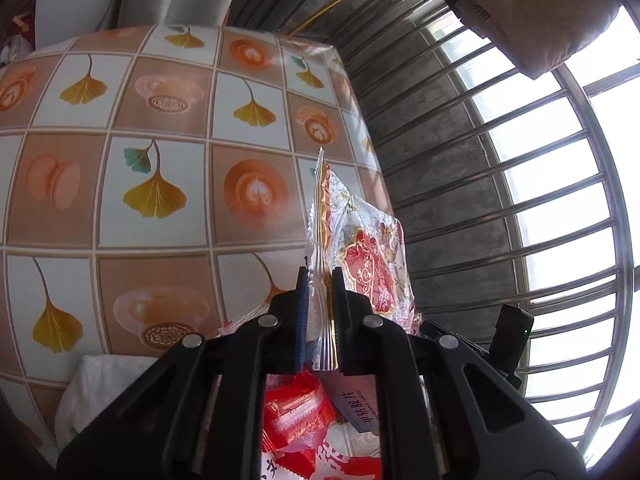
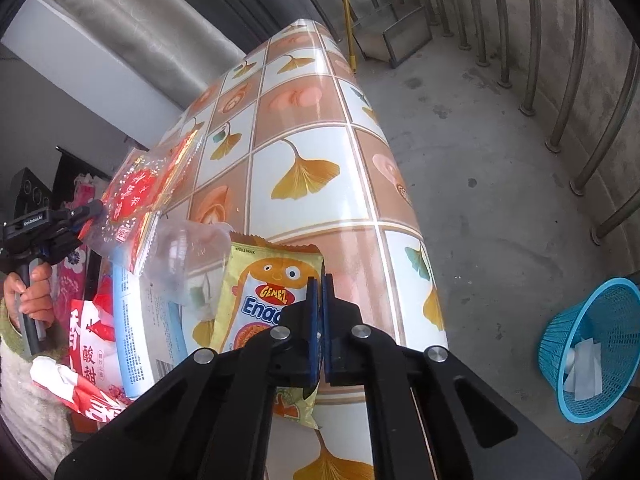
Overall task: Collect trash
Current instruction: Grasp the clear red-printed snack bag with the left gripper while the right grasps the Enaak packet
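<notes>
The left gripper [image 1: 320, 276] pinches a clear red-printed wrapper [image 1: 360, 256] by its edge, holding it raised above the table [image 1: 160, 184] near the front edge, over the other wrappers (red ones mostly). The right gripper [image 2: 319, 280] is pressed together on the right edge of a yellow snack packet [image 2: 260, 300] lying near the table's front-right corner; a blue basket [image 2: 592, 344] stands on the floor beyond that side.

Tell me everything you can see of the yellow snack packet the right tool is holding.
The yellow foil snack packet shows a cartoon face, a red oval logo reading GEMEZ and blue lettering. Its top edge is serrated and looks sealed. It lies tilted on the patterned tablecloth, its right edge pinched between the shut blue pads of the right tool. A crumpled clear plastic wrapper overlaps its upper left corner.
</notes>
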{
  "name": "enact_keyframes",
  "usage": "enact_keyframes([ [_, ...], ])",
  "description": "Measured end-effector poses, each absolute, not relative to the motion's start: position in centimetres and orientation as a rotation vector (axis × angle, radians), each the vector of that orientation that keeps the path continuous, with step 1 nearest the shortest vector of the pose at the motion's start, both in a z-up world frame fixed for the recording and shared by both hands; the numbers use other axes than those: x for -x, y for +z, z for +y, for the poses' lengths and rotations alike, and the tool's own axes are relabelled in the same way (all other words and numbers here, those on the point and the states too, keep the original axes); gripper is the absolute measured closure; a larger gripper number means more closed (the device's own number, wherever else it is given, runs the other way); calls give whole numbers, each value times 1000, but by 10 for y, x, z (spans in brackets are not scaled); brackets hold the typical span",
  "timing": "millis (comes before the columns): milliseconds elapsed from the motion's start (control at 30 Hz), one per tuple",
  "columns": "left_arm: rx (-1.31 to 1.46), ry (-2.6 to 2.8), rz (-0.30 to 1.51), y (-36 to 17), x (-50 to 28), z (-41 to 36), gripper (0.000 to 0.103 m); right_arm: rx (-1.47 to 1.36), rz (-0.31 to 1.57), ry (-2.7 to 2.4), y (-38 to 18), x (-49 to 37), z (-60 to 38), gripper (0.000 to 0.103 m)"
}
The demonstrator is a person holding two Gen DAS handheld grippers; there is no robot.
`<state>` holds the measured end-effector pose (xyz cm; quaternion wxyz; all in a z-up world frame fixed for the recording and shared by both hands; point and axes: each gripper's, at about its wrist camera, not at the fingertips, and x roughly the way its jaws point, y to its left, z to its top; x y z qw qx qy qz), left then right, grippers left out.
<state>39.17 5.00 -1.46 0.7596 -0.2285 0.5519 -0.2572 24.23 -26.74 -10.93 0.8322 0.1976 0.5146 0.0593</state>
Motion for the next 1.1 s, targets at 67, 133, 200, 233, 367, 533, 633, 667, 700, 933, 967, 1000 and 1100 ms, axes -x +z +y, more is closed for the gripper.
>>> enact_keyframes([
  [67, 494, -565, 1165, -4, -388, 54, 94, -429, 1070, 126, -103, -240, -270, 101],
  [133, 492, -571, 1129, 6, -384, 58, 95, -432, 1045, 130, -94, -237, -272, 101],
  [200, 493, -581, 1089, 17, -380, 62, 95, -434, 1025, 133, -87, -234, -273, 102],
  [233, 490, -585, 1074, 20, -378, 64, 95, -434, 1010, 137, -82, -232, -274, 102],
  [367, 479, -592, 1046, 29, -370, 63, 95, -397, 982, 157, -70, -234, -273, 101],
  [533, 478, -577, 1056, 25, -369, 63, 95, -235, 977, 171, -74, -241, -254, 79],
  [633, 487, -569, 1065, 21, -371, 63, 95, -75, 957, 174, -81, -244, -237, 64],
  [667, 488, -567, 1066, 20, -371, 64, 95, -7, 950, 181, -83, -245, -230, 64],
  [700, 488, -565, 1067, 19, -372, 64, 95, 43, 947, 187, -85, -247, -225, 64],
  [933, 489, -562, 1073, 18, -374, 64, 95, 214, 976, 313, -102, -271, -212, 64],
  [967, 489, -562, 1074, 17, -374, 64, 95, 230, 991, 329, -105, -273, -211, 64],
  [1000, 488, -560, 1076, 16, -374, 63, 95, 235, 1003, 348, -107, -274, -211, 64],
  [1100, 489, -556, 1080, 13, -375, 65, 95, 218, 1030, 371, -108, -275, -213, 68],
])
